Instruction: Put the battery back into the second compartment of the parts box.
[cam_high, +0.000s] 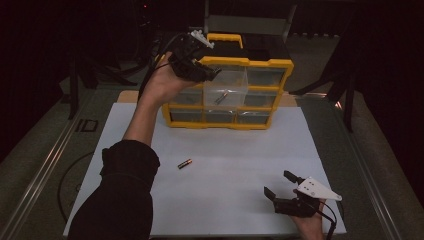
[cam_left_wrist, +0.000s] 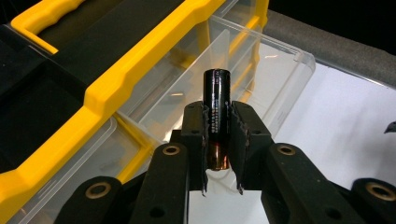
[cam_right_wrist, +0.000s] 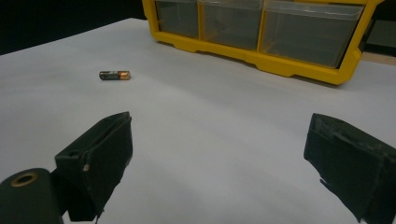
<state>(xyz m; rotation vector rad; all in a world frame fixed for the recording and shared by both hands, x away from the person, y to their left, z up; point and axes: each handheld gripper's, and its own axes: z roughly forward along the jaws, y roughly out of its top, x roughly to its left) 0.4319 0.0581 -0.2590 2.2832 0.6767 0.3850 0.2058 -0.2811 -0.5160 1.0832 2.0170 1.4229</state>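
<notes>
1. While the left gripper (cam_left_wrist: 218, 140) clamps a battery (cam_left_wrist: 217, 100) upright, it hovers over the open drawer (cam_left_wrist: 261, 74) of the yellow organizer (cam_high: 260, 62).
2. Lower well inside the walls, then release.
3. Right gripper (cam_high: 282, 184), at five o'clock, rests jaws apart; the spare battery (cam_high: 185, 163) lies mid-sheet.

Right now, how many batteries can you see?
3. One battery is clamped in the left hand-held gripper above the open drawer, one lies inside that drawer, and one rests on the white sheet. Other drawers may hide more.
</notes>
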